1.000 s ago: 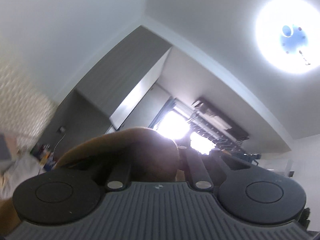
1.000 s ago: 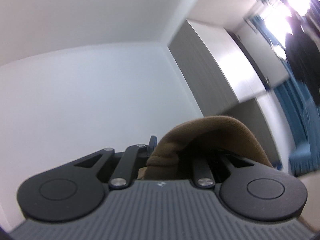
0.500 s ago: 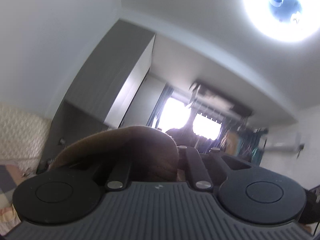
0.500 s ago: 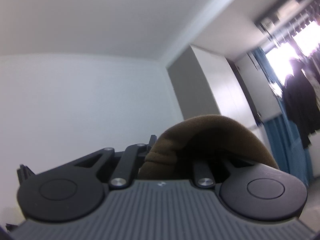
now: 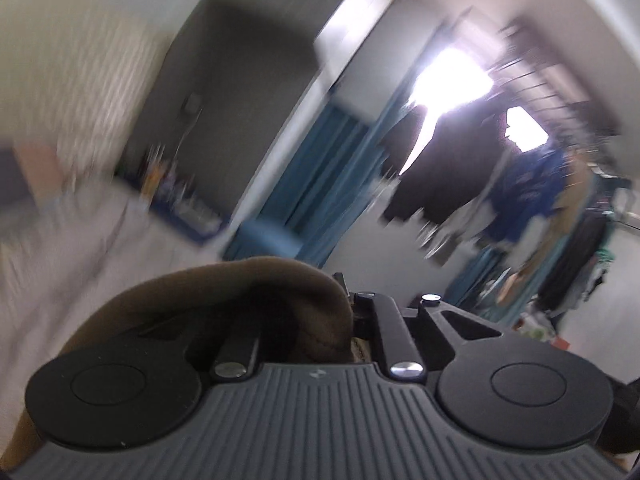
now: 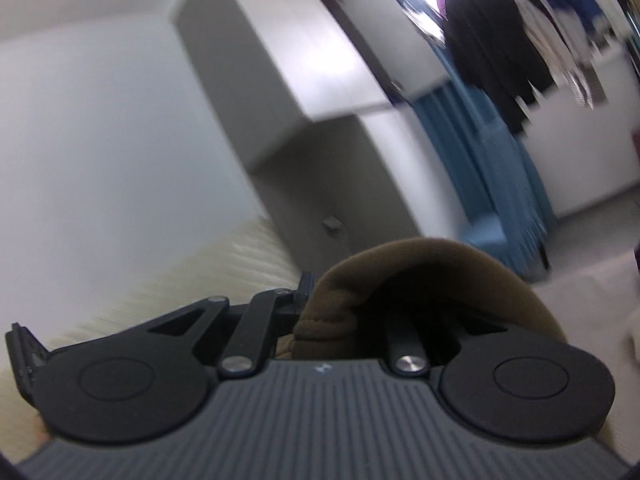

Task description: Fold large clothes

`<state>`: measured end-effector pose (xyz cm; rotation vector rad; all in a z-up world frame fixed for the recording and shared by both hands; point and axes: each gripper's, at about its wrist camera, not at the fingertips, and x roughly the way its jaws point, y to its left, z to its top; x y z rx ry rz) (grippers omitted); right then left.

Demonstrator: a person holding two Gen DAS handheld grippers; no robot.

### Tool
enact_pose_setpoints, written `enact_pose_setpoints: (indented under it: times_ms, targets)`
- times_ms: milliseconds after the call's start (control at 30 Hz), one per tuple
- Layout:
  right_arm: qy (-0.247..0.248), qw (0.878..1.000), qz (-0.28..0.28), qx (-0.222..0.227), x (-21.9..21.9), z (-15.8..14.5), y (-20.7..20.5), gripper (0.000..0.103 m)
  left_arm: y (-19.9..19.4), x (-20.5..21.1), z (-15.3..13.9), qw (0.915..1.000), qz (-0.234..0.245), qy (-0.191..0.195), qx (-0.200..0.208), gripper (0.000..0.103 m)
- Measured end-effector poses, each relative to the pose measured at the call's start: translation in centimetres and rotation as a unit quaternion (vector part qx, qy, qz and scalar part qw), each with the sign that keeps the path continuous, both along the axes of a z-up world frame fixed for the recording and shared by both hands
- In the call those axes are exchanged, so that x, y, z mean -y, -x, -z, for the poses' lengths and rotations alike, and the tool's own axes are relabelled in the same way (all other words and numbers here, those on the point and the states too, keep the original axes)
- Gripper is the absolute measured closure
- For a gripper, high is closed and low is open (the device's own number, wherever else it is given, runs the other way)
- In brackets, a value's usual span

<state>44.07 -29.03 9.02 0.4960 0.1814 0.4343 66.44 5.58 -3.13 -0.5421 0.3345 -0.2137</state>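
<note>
Both my jaws are clamped on the brown garment [image 5: 224, 300], one edge each, holding it spread for folding. Bed [image 5: 60, 248] sits at nine o'clock, ready for it.

Heavy motion blur across both views, sharp only on each gripper body close to the lens. Blown-out white glare from the window [image 5: 452, 76], dark hanging clothes [image 5: 440, 168] beside it silhouetted. Dim, soft light elsewhere; fisheye bending toward the edges.

Garment [image 5: 240, 292] over left hand-held gripper [image 5: 352, 312]
</note>
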Motion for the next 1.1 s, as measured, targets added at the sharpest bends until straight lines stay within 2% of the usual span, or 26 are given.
enact_pose_setpoints:
  times_ms: [67,167,233,367,433,500,600,667,700,800,867,967,1100]
  targets:
    - [0.006,0.999,0.015,-0.036,-0.2,4.7,-5.3,0.085,-6.6,-0.1,6.5,0.9996,0.004,-0.007,-0.029,0.089]
    - [0.019,0.995,0.033,-0.094,0.0,11.1,-13.0,0.085,-15.0,0.9,14.0,0.9972,0.019,-0.040,-0.061,0.089]
    - [0.022,0.989,0.045,-0.136,0.5,15.6,-17.7,0.085,-19.3,1.5,17.9,0.9945,0.026,-0.058,-0.084,0.089]
    - [0.040,0.978,0.045,-0.199,0.1,22.6,-22.4,0.085,-27.3,2.4,25.5,0.9841,0.025,-0.077,-0.158,0.089]
    - [0.037,0.972,0.045,-0.228,0.0,25.4,-23.9,0.085,-30.1,1.9,28.6,0.9804,0.028,-0.068,-0.183,0.089]
    - [0.035,0.965,0.047,-0.257,-0.3,27.3,-24.2,0.085,-31.5,1.1,30.5,0.9790,0.031,-0.044,-0.197,0.088]
    - [0.006,0.960,0.042,-0.278,0.2,27.8,-23.4,0.085,-31.5,0.4,30.1,0.9785,0.051,-0.033,-0.197,0.087]
    - [0.001,0.960,0.037,-0.279,0.5,27.2,-23.0,0.081,-30.9,0.1,29.2,0.9772,0.069,-0.022,-0.199,0.085]
    - [0.002,0.958,0.037,-0.285,0.6,26.8,-22.8,0.080,-29.9,-0.1,28.1,0.9763,0.077,-0.011,-0.202,0.080]
    - [-0.003,0.953,0.033,-0.300,0.8,25.5,-21.8,0.060,-27.4,-0.5,25.5,0.9727,0.114,0.023,-0.201,0.030]
    - [-0.013,0.953,0.022,-0.303,0.9,25.2,-21.1,0.028,-25.8,-0.5,24.2,0.9742,0.127,0.017,-0.186,0.028]
    - [-0.011,0.954,0.020,-0.300,0.5,23.8,-19.2,0.025,-22.3,-0.4,22.2,0.9761,0.123,-0.020,-0.178,0.027]
    - [-0.018,0.960,0.050,-0.273,0.2,22.5,-15.2,0.025,-16.7,-1.4,21.0,0.9813,0.109,-0.002,-0.159,0.027]
